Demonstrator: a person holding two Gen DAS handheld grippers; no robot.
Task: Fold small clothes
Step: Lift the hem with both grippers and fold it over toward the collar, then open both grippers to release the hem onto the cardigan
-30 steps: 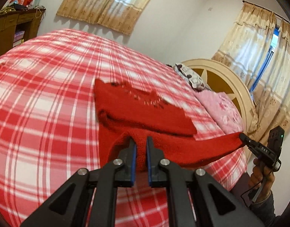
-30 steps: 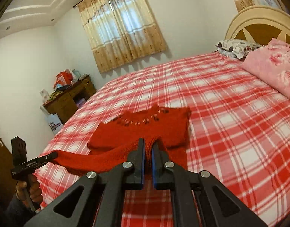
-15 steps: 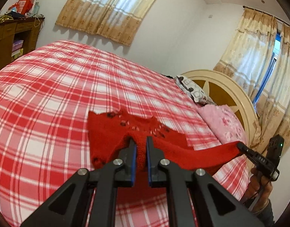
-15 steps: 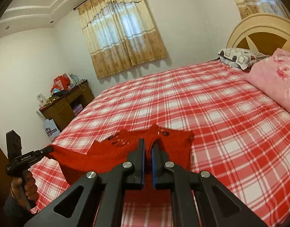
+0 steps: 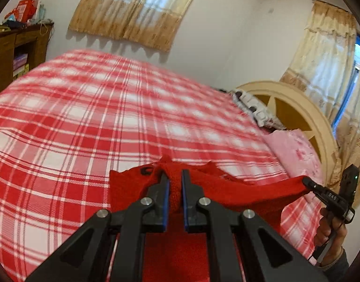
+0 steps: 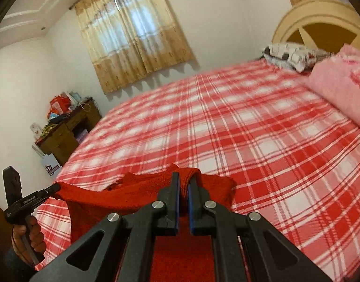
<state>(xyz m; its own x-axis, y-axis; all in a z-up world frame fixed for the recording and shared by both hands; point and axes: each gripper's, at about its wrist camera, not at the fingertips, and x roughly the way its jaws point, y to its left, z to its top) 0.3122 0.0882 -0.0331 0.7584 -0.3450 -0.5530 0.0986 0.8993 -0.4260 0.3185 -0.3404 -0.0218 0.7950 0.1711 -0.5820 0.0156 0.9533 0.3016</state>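
Observation:
A small red knit sweater hangs stretched between both grippers above the red plaid bed. My left gripper is shut on one corner of its edge. My right gripper is shut on the other corner. In the left wrist view the right gripper shows at the right, pinching the cloth. In the right wrist view the left gripper shows at the left, and the sweater sags between them. The lower part of the sweater is hidden behind the gripper bodies.
A pink blanket and a patterned pillow lie by the cream headboard. A wooden cabinet with clutter stands beyond the bed's far corner. Curtained windows are on the walls.
Both grippers have lifted the sweater's near edge up and carried it forward over the rest of the garment. The part lying on the bed now shows much less.

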